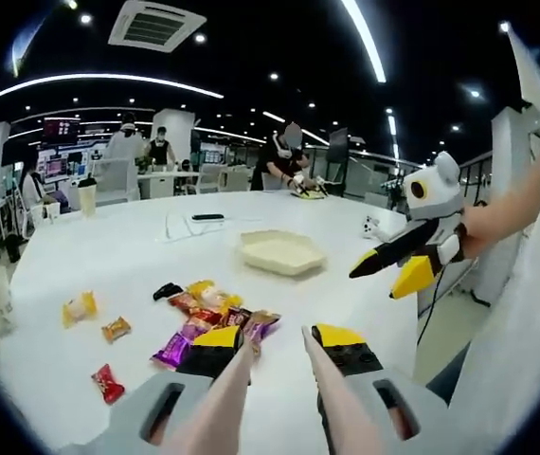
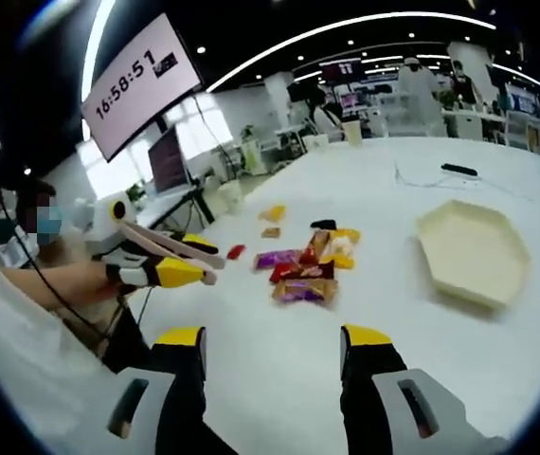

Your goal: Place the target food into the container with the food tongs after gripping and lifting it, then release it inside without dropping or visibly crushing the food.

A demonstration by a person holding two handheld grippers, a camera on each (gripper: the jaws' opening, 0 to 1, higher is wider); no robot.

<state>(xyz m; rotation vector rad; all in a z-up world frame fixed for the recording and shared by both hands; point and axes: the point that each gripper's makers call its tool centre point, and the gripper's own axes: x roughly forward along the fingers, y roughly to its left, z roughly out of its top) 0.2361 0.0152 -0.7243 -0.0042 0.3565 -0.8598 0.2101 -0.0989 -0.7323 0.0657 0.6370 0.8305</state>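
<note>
Only right gripper view catches tongs (image 2: pixel 180 248) clamped in left tool (image 2: pixel 171 258)

- table (image 1: pixel 137 256) was white
- hexagonal tray (image 2: pixel 472 251) cream
- snack packets (image 1: pixel 208 318) purple, red, yellow, orange
- tongs (image 1: pixel 279 398) pinkish beige
- left gripper (image 1: pixel 279 346) black, yellow-tipped

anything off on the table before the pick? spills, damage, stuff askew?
Nothing stands out. Wrapped snacks lie in a loose pile with a few strays. The hexagonal container sits flat and empty. The left gripper holds the tongs.
</note>
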